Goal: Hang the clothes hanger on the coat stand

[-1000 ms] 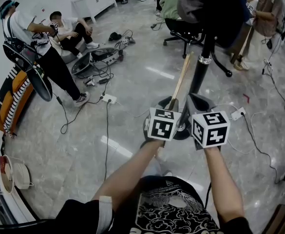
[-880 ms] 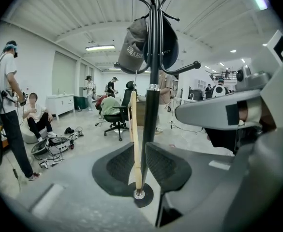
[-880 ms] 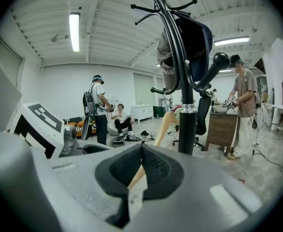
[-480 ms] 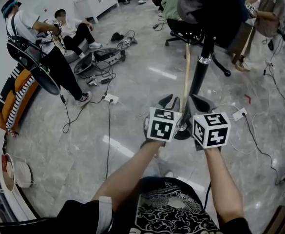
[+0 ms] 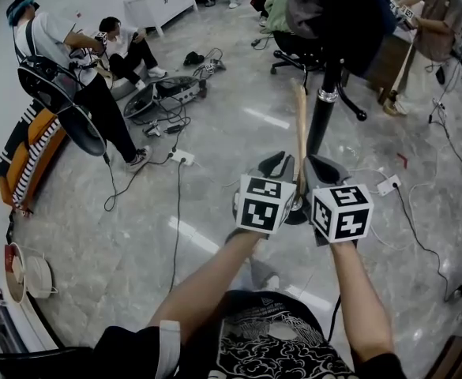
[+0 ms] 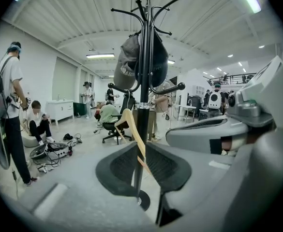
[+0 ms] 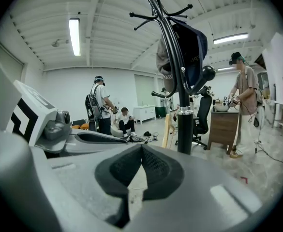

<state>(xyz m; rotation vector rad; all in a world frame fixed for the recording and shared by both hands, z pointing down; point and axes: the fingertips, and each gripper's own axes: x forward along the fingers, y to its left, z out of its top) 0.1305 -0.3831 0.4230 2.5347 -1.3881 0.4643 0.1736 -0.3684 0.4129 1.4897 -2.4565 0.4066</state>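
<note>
The grey marble floor [image 5: 215,133] fills the head view, with cables and a seated person [image 5: 124,50] towards its far left corner. The black coat stand [image 5: 319,125] rises from its round base just beyond both grippers. Its hooked top carries dark garments [image 6: 146,62], seen in the left gripper view.

The wooden clothes hanger [image 5: 301,125] stands nearly upright just left of the pole, close beside it. It is on no hook, and its hook end cannot be made out. The left gripper [image 5: 278,166] is clenched on the hanger's lower arm, the thin wood passing between its pads [image 6: 122,166]. The right gripper [image 5: 323,170] is just beside it at the right, its jaw tips pressed together with nothing between them. Only floor shows below the tips in the right gripper view.
</note>
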